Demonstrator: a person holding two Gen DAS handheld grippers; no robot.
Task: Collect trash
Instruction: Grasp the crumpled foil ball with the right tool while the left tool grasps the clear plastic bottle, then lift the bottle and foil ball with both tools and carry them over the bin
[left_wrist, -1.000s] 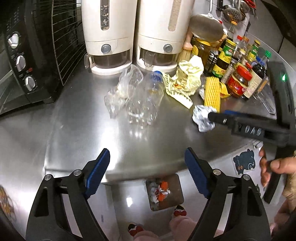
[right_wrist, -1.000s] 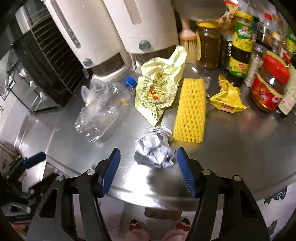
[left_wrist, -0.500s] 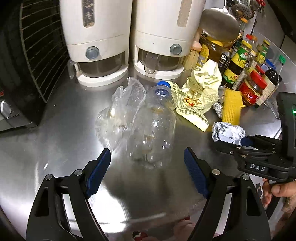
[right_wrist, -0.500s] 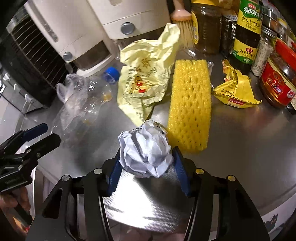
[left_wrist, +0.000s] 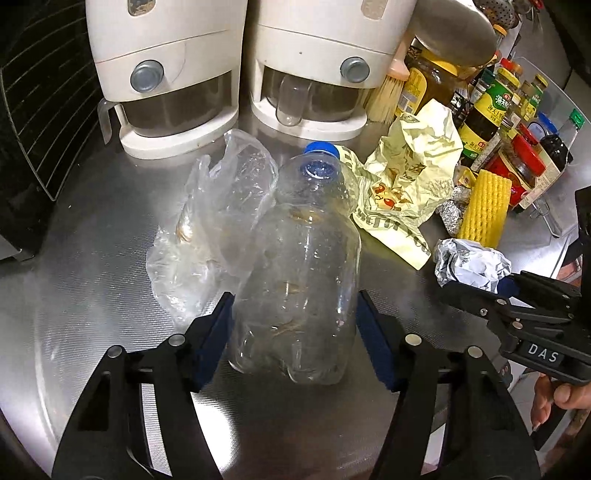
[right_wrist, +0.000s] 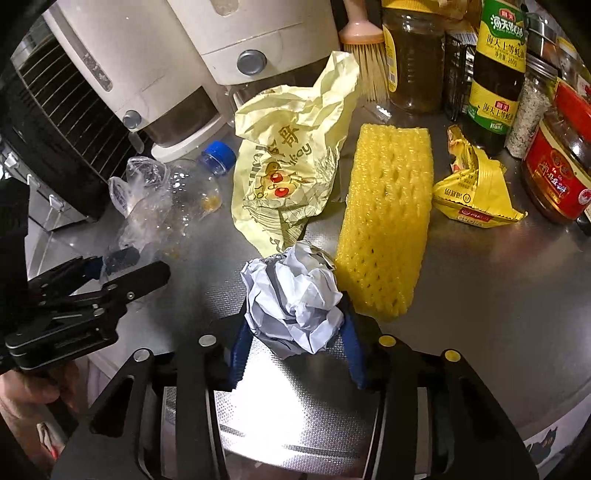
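A crushed clear plastic bottle (left_wrist: 299, 280) with a blue cap lies on the steel counter, between the blue pads of my left gripper (left_wrist: 295, 332), whose jaws touch both its sides. A clear plastic bag (left_wrist: 218, 229) lies left of it. My right gripper (right_wrist: 291, 332) is shut on a crumpled white paper ball (right_wrist: 293, 299), also seen in the left wrist view (left_wrist: 471, 264). A pale yellow wrapper (right_wrist: 291, 170), a yellow foam net (right_wrist: 388, 236) and a small yellow packet (right_wrist: 476, 195) lie beyond it.
Two white dispensers (left_wrist: 236, 66) stand at the back, a black oven (left_wrist: 33, 122) at the left. Sauce bottles and jars (right_wrist: 498, 70) crowd the back right, with a brush (right_wrist: 364, 55). A foil ball (left_wrist: 452, 216) lies by the foam net. The counter edge (right_wrist: 480, 417) is near.
My left gripper moved forward over the counter and closed onto the bottle. My right gripper closed on the paper ball and squeezed it tighter.
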